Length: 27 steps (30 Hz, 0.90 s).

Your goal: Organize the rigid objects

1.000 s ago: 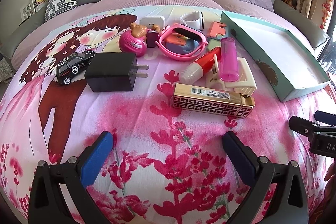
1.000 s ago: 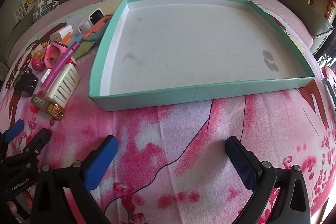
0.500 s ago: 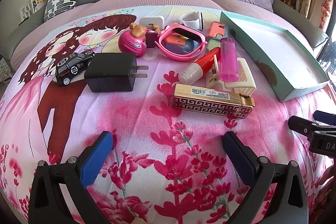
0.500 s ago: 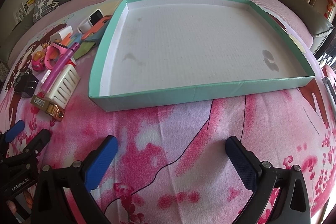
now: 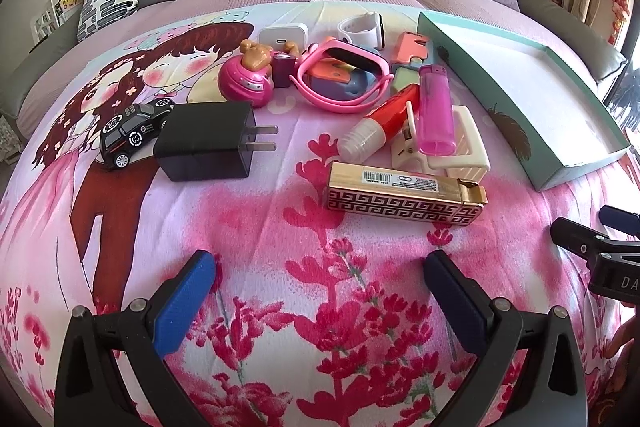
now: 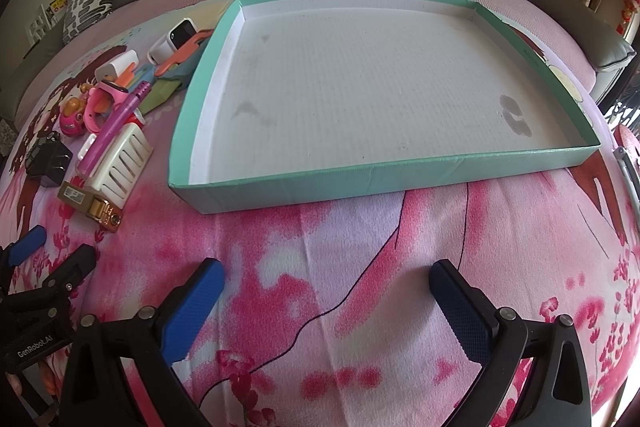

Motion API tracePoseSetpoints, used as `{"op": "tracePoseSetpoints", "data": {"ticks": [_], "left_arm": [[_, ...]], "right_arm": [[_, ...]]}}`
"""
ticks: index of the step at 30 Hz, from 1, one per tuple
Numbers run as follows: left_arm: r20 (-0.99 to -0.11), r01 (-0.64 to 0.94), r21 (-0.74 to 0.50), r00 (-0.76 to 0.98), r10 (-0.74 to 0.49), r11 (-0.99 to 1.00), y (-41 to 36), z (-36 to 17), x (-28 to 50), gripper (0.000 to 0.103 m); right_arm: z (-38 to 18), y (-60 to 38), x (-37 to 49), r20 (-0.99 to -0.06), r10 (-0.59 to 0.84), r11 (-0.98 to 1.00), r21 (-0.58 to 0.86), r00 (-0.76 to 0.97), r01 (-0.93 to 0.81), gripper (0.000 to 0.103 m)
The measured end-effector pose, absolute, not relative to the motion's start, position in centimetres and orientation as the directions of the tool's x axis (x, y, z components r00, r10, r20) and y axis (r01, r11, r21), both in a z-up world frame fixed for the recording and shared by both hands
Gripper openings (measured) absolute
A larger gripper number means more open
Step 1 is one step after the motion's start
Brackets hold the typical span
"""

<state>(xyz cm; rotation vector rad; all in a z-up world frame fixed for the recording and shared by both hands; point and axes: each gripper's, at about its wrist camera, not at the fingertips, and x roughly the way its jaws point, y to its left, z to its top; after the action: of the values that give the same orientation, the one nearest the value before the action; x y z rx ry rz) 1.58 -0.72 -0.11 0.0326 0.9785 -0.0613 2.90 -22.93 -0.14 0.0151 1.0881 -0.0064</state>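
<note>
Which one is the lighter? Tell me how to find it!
Start at the big teal tray on the flowery bedspread, then look at the pile of small things just to its left. The lighter is the see-through pink stick lying on top of a cream hair clip, beside a red tube.

Before me lies a bed under a pink cartoon-print cover. On it, far left, a black toy car sits just beside a black plug adapter. Toward the middle rest a gold patterned case, a cream hair claw, a pink round toy and a pink wristband. On the right sits a shallow teal tray.
</note>
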Motion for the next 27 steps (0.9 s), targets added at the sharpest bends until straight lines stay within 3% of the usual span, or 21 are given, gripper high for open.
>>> {"op": "tracePoseSetpoints", "data": {"ticks": [27], "left_arm": [[-0.841, 0.055, -0.002, 0.539, -0.032, 0.998, -0.97, -0.27, 1.97, 0.103]], "right_arm": [[-0.14, -22.93, 2.86, -0.885, 0.001, 1.0, 0.008, 0.466, 0.013, 0.103]]}}
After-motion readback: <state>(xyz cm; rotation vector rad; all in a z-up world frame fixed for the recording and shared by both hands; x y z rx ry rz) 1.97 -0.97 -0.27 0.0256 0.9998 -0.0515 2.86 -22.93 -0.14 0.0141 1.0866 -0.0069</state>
